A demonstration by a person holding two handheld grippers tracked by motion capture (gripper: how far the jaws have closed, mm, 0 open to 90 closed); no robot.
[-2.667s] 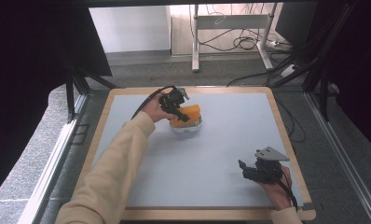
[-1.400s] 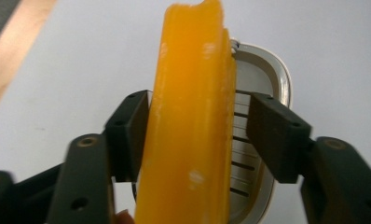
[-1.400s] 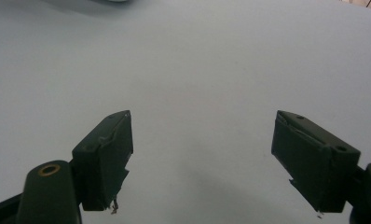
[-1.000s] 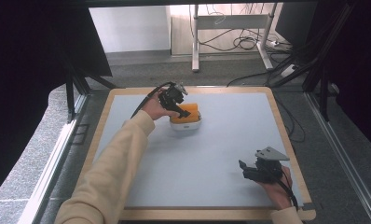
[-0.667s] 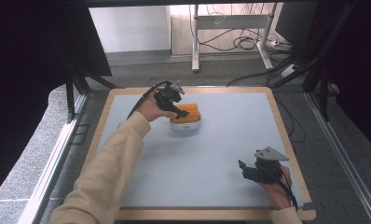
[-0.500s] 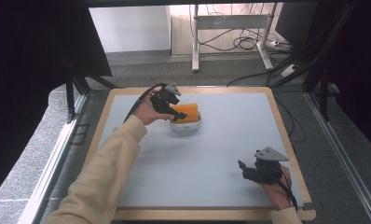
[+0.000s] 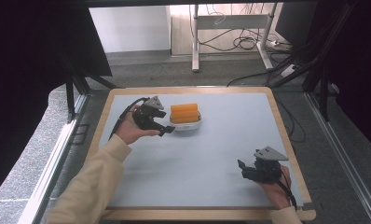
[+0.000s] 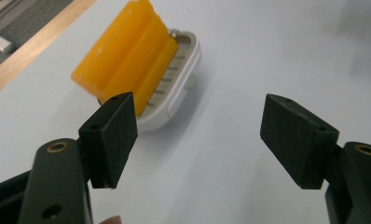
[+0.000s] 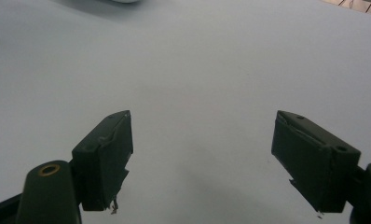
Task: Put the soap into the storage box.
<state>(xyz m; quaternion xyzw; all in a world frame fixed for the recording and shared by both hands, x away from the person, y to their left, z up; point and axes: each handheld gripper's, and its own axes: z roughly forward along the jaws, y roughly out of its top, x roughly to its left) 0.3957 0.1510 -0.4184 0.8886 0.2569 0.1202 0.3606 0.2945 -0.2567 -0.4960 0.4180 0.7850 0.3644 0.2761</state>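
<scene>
An orange ridged block (image 7: 184,112) lies in a small white slotted dish (image 7: 187,125) toward the far middle of the blue-grey mat. In the left gripper view the block (image 8: 123,56) and dish (image 8: 174,91) sit ahead and to the left of the jaws. My left gripper (image 7: 164,130) stands open just left of the dish, holding nothing (image 8: 197,140). My right gripper (image 7: 241,168) rests open near the front right of the mat, jaws wide apart over bare mat (image 9: 200,158).
The mat lies on a wooden-edged table (image 7: 286,140). Beyond the far edge are a floor with cables (image 7: 242,44) and a white table frame (image 7: 195,37). Dark curtains and metal struts flank both sides.
My left gripper has let go of the orange block, opened, and drawn back leftward and toward me from the dish. The right gripper has stayed where it was.
</scene>
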